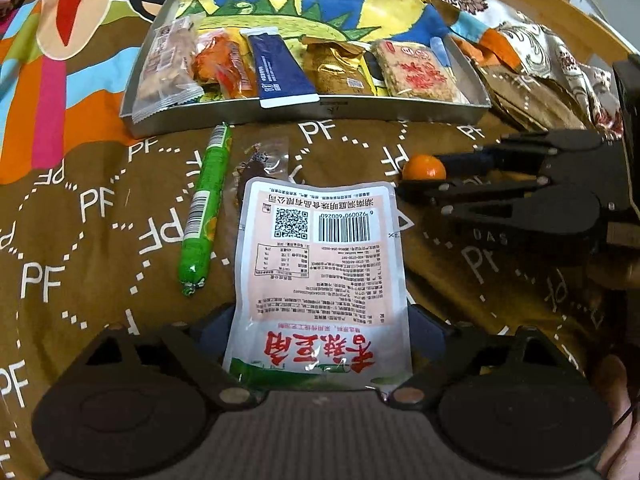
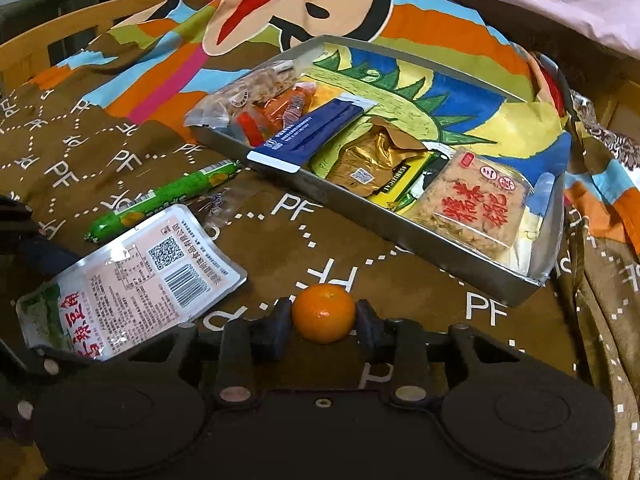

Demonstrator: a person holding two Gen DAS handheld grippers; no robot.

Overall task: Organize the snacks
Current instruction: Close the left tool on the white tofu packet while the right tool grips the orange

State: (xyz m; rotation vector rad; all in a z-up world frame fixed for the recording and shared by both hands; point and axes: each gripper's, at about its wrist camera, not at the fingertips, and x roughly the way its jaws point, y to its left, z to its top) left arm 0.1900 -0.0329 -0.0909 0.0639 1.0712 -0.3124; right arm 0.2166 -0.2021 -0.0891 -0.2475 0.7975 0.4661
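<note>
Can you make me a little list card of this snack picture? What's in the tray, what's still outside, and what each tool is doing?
tray: five wrapped snacks in a row
outside tray: green sausage, white pouch, small orange
left tool: open, white pouch lying between its fingers
right tool: shut on the small orange
cloth: brown, under everything

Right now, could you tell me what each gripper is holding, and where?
The right gripper clamps the small orange mandarin at its sides. The left gripper stands open around the white-pink snack pouch.
</note>
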